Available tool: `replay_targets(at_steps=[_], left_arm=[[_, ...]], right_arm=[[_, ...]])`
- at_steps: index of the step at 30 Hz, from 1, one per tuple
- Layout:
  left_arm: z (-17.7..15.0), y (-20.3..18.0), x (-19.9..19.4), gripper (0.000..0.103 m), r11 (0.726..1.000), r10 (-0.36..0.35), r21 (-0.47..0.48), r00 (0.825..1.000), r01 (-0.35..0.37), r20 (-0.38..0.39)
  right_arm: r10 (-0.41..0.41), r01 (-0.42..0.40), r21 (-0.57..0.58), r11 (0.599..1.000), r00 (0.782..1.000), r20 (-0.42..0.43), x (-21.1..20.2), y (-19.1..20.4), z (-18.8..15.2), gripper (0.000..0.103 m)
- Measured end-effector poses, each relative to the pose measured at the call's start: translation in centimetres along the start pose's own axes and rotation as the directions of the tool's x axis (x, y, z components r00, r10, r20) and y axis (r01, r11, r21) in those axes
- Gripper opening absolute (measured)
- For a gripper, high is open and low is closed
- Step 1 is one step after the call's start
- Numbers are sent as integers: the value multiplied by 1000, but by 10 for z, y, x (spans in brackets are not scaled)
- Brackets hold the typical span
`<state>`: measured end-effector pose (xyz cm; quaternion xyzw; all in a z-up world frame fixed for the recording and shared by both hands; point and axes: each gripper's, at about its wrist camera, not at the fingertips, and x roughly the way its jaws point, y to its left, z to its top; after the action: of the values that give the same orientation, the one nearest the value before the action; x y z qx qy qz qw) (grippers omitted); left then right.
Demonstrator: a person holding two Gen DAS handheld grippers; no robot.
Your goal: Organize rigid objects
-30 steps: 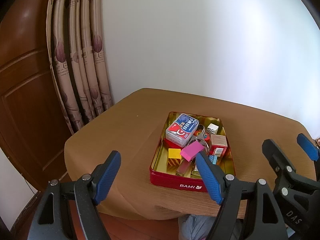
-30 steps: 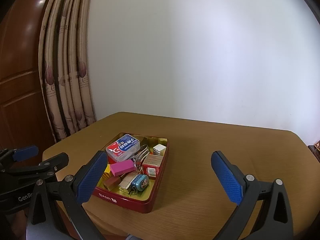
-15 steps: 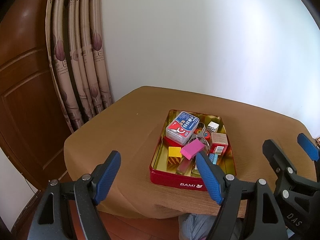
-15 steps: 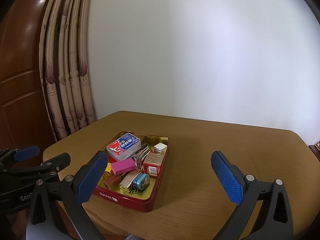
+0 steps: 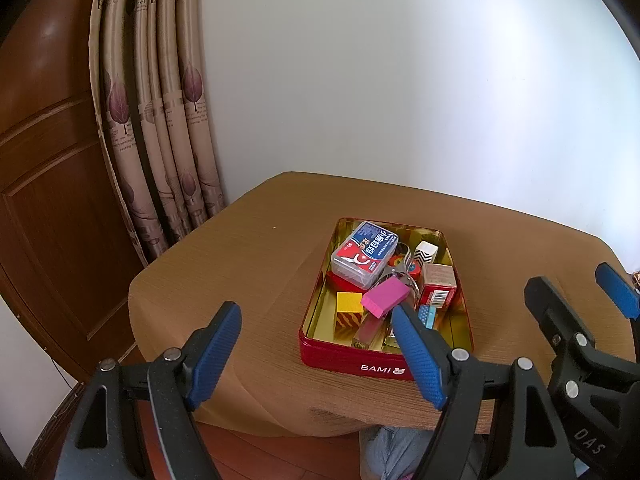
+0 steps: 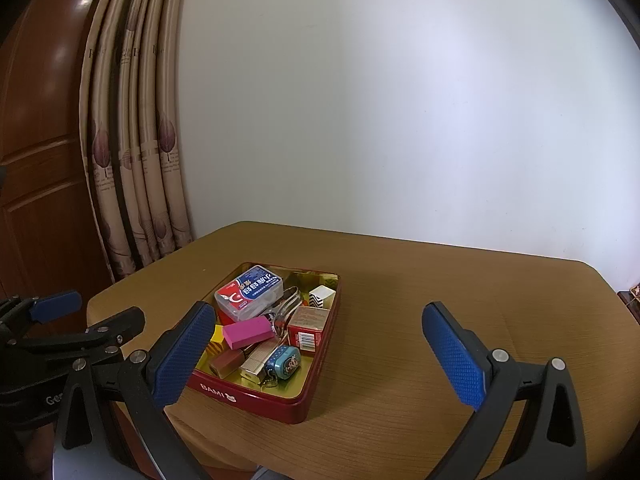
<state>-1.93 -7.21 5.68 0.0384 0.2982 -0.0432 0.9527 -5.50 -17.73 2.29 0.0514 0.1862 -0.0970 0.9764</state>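
A red BAMI tin (image 5: 352,362) (image 6: 256,394) sits open on the brown table, near its front edge. It holds several small items: a clear box with a red and blue label (image 5: 365,254) (image 6: 249,292), a pink block (image 5: 386,297) (image 6: 247,331), a yellow block (image 5: 349,302), a red carton (image 5: 438,286) (image 6: 308,323), a black-and-white zigzag block (image 5: 426,251) (image 6: 321,296) and a teal keychain tin (image 6: 285,362). My left gripper (image 5: 316,354) is open and empty, held before the table's front edge. My right gripper (image 6: 316,354) is open and empty, to the right of the left one.
The brown table (image 6: 440,280) stands against a white wall. A patterned curtain (image 5: 160,120) and a wooden door (image 5: 44,200) are on the left. The table's right side (image 6: 480,320) is bare. My right gripper also shows in the left wrist view (image 5: 580,320).
Both views have shifted slightly upward and closer to the tin. Both grippers stay open and the items in the tin have not moved.
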Motion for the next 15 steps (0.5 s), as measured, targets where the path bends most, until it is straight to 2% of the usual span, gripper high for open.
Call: replay_targets(at_steps=[15], left_arm=[[0, 0, -1, 80, 1000, 2, 1, 1000, -2, -4]], right_arm=[[4, -4, 1, 1000, 1000, 2, 0, -1, 0, 103]])
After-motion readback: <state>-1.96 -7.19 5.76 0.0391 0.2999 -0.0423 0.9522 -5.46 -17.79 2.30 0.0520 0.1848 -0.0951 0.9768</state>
